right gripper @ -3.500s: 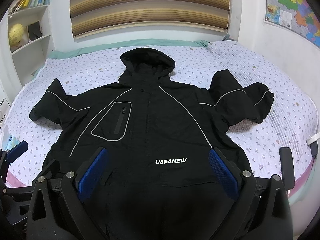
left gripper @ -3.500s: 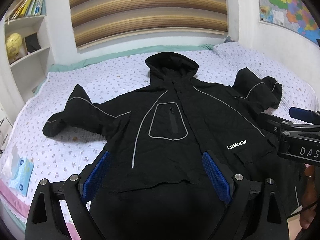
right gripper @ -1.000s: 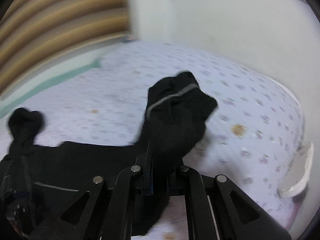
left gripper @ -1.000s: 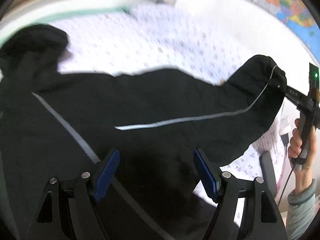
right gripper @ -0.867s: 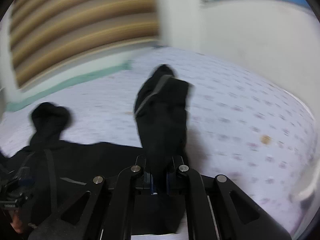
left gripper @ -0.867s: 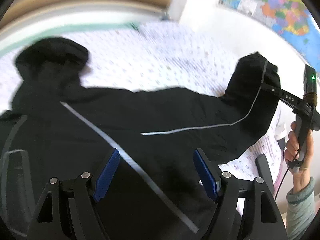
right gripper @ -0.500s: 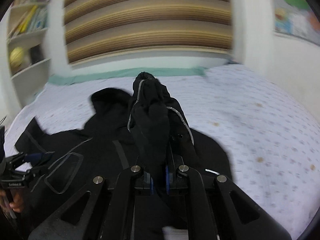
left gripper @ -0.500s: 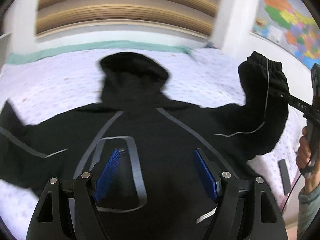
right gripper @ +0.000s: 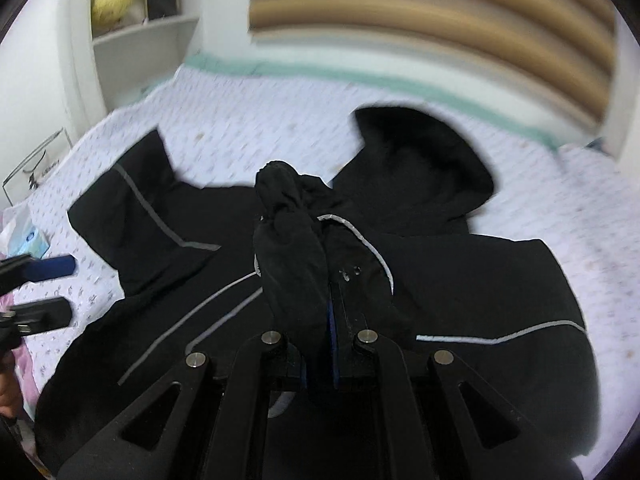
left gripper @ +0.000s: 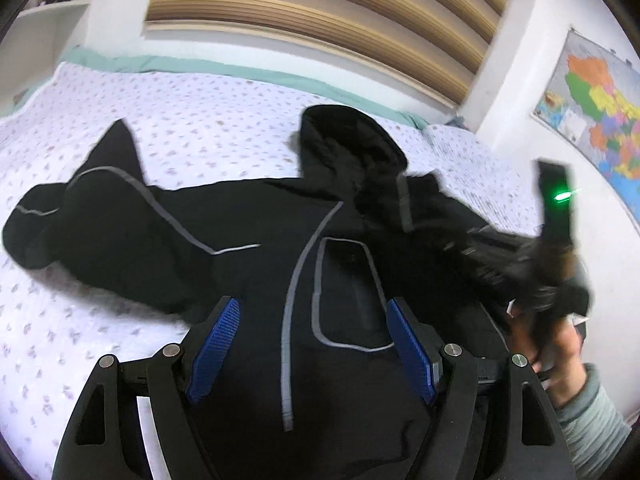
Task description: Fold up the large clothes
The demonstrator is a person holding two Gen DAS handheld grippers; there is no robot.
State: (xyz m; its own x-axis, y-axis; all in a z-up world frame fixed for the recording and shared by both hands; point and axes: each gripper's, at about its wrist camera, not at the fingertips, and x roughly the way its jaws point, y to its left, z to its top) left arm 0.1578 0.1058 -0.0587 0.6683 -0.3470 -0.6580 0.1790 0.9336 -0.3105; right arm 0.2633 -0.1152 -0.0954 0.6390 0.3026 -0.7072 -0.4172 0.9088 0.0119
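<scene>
A black hooded jacket [left gripper: 256, 264] lay front-up on the bed [left gripper: 192, 128], its hood [left gripper: 348, 140] pointing toward the striped blind [left gripper: 328, 20] at the head of the bed. Grey piping ran over its chest and outlined a zipped chest pocket [left gripper: 348, 292].

One sleeve [left gripper: 80, 220] lay stretched out flat on the flowered bedspread, away from the jacket's body. The other sleeve [right gripper: 296, 248] was lifted and brought over the jacket's chest, just below the hood; its cuff end stood bunched above the cloth.

The right gripper [right gripper: 320, 312] was clamped on that lifted sleeve, its jaws pressed together with the black fabric pinched between the blue pads. In the left wrist view this gripper appeared as a blurred dark shape beside the jacket's raised sleeve, held by a hand [left gripper: 560, 360] in a grey-green cuff, with a green light glowing on its upper part.

The left gripper [left gripper: 312, 344] hung over the jacket's lower front with its blue-padded fingers [left gripper: 214, 344] spread wide, nothing between them. From the right wrist view its fingertips showed beyond the jacket's flat sleeve, over the bedspread.

Farther from the jacket, a white shelf [right gripper: 140, 36] with a yellow ball [right gripper: 112, 0] stood beside the head of the bed, and a coloured map [left gripper: 600, 108] hung on the wall on the opposite side.
</scene>
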